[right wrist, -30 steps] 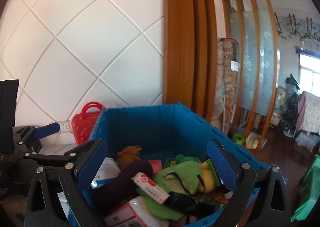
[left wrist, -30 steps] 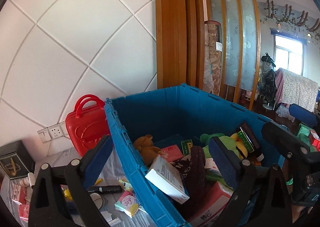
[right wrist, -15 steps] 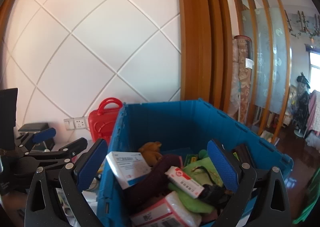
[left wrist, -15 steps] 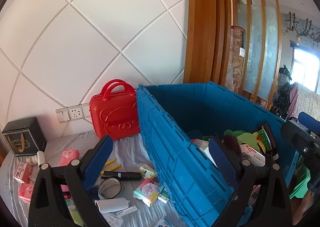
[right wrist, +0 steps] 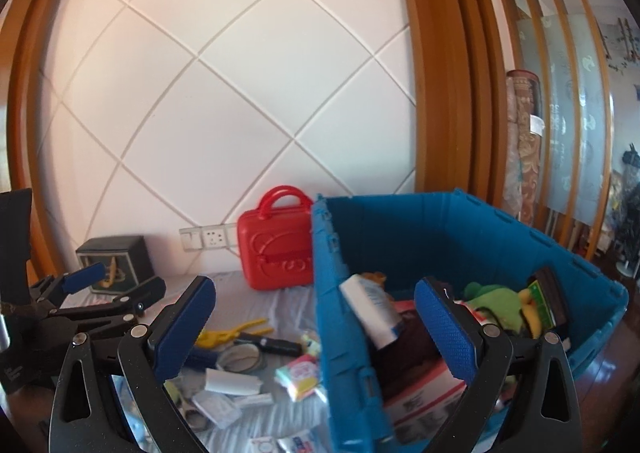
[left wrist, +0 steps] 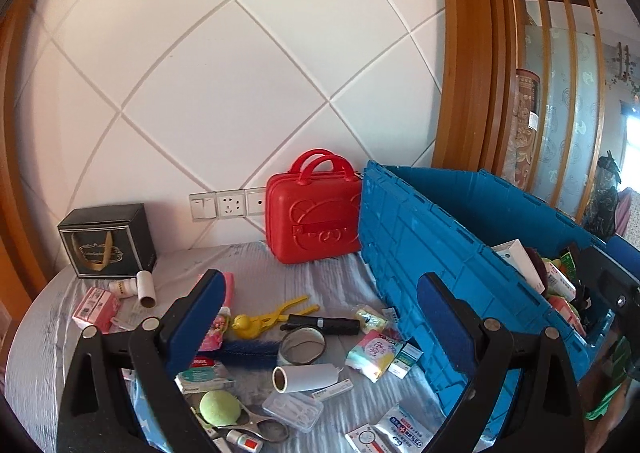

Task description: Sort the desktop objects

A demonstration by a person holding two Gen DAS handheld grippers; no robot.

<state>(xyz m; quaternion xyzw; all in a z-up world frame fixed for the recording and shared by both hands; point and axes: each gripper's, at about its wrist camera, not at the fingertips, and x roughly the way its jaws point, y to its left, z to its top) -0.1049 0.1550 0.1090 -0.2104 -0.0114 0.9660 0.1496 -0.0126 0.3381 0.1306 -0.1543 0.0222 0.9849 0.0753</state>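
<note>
My left gripper (left wrist: 320, 317) hangs open and holds nothing, above clutter on the grey-covered table (left wrist: 256, 265). Under it lie yellow duck tongs (left wrist: 272, 317), a black torch (left wrist: 324, 325), a tape ring (left wrist: 302, 345), a white paper roll (left wrist: 308, 377), a green ball (left wrist: 220, 413) and a pink packet (left wrist: 374, 353). The blue crate (left wrist: 420, 237) stands to the right, full of boxes and plush toys. My right gripper (right wrist: 314, 325) is open over the crate's left wall (right wrist: 340, 293), with a white box (right wrist: 372, 309) leaning inside. The left gripper (right wrist: 120, 285) also shows at the left in the right wrist view.
A red toy suitcase (left wrist: 316, 221) stands against the tiled wall beside the crate. A black gift box (left wrist: 108, 241) sits at the back left, with a pink carton (left wrist: 96, 309) and a small cardboard tube (left wrist: 146, 289) nearby. Wall sockets (left wrist: 228, 205) sit behind.
Both views have swung left, from the inside of the crate to the table. My left gripper has moved from above the crate to over the loose items. Both stay open.
</note>
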